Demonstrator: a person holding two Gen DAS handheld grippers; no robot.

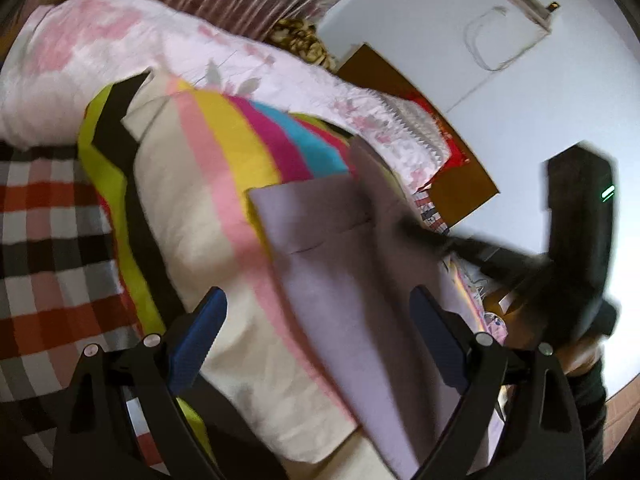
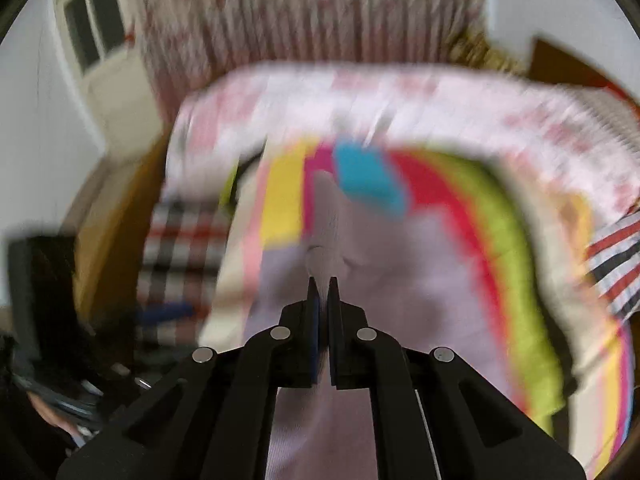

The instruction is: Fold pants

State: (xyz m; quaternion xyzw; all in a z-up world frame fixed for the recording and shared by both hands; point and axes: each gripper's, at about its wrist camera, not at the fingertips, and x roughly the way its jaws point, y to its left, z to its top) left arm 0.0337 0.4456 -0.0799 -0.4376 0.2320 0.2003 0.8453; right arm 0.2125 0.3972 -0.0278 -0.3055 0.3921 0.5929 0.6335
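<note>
Broadly, spread over a bed on a rainbow-striped blanket (image 1: 192, 208), with a pink floral quilt (image 1: 120, 52) heaped behind and a plaid cloth (image 1: 48, 240) off to one side; presumably chosen as a soft, roomy surface for folding. On top of the stripes, lavender pants (image 1: 352, 264), mostly flat, but with one part raised in a ridge rather than lying down. Likely mid-fold: lifted so that this part can be carried over the rest. Pinched at that ridge by the right hand-held gripper (image 2: 322, 280), jaws nearly together with a thin gather of the lavender cloth between them, a narrow bite that should be enough for light fabric. Poised over the near part of the pants, the left hand-held gripper (image 1: 318, 296), jaws spread wide and gripping nothing, one blue pad above the blanket and the other above the pants; probably readied to pin or take that edge. Much blurred, so seams and waistband not told apart.
</note>
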